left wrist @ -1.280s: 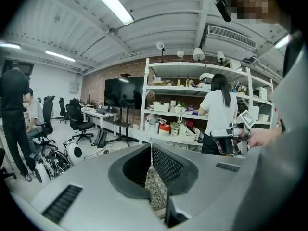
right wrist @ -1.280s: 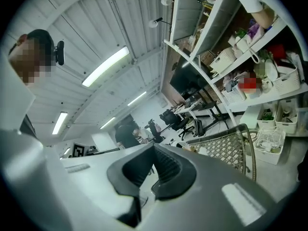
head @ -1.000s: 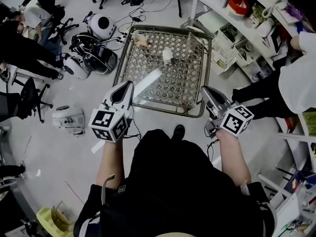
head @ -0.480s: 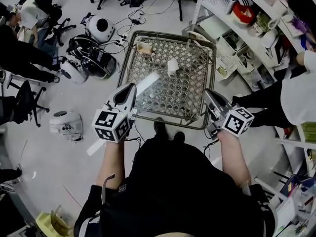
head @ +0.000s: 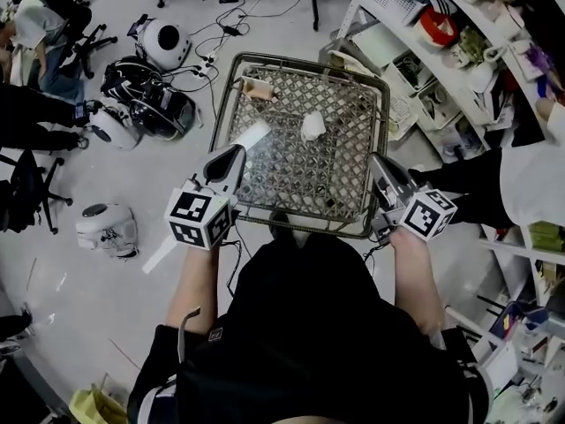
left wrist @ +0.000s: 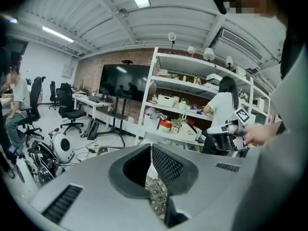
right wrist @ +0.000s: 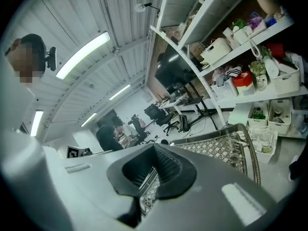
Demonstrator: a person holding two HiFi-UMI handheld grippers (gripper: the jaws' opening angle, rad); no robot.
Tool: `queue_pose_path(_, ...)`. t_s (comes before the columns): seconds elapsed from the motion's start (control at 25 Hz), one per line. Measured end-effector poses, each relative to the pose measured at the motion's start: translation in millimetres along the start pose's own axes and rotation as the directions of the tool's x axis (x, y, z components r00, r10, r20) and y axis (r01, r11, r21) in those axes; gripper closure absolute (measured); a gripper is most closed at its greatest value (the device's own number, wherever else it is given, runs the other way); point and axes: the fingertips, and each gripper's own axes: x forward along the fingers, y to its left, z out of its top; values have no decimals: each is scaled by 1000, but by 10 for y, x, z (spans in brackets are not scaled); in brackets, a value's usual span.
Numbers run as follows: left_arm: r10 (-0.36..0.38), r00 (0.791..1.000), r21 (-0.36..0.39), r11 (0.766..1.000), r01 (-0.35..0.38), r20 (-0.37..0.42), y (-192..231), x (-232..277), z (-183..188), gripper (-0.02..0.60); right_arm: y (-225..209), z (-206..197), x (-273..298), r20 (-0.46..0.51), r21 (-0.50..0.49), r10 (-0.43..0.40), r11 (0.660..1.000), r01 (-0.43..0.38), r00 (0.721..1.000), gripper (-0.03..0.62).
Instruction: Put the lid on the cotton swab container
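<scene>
A small white container (head: pixel 312 125) stands on the lattice-patterned table (head: pixel 231 69), right of its middle. A small tan object (head: pixel 257 88) lies near the far left corner; I cannot tell whether it is the lid. My left gripper (head: pixel 233 152) hangs over the table's near left edge with its jaws together and nothing between them (left wrist: pixel 149 147). At the near right corner my right gripper (head: pixel 375 160) is likewise shut and empty (right wrist: pixel 155 146). Both are well short of the container.
White shelves (head: pixel 441 51) crowded with baskets and bottles run along the right, close to the table. A person in a white top (head: pixel 530 162) stands by them. Round white devices (head: pixel 163 41), bags and cables lie on the floor to the left, with office chairs beyond.
I have stepped toward the table: it sits nearer and both gripper tips have gone from short of its near edge to level with it. Both grippers stay shut.
</scene>
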Motion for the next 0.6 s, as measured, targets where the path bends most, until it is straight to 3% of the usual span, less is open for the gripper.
queue_pose_path(0.24,-45,997,-20,999,44,-58,50,309,-97,566,-264,-78,66,-34,44,-62,997,63,998,583)
queue_pose_path(0.6,-35,991,-3,999,35,-126,97,821,-208,566,-690,-7,435,-76,62,-57,996,61,995,583)
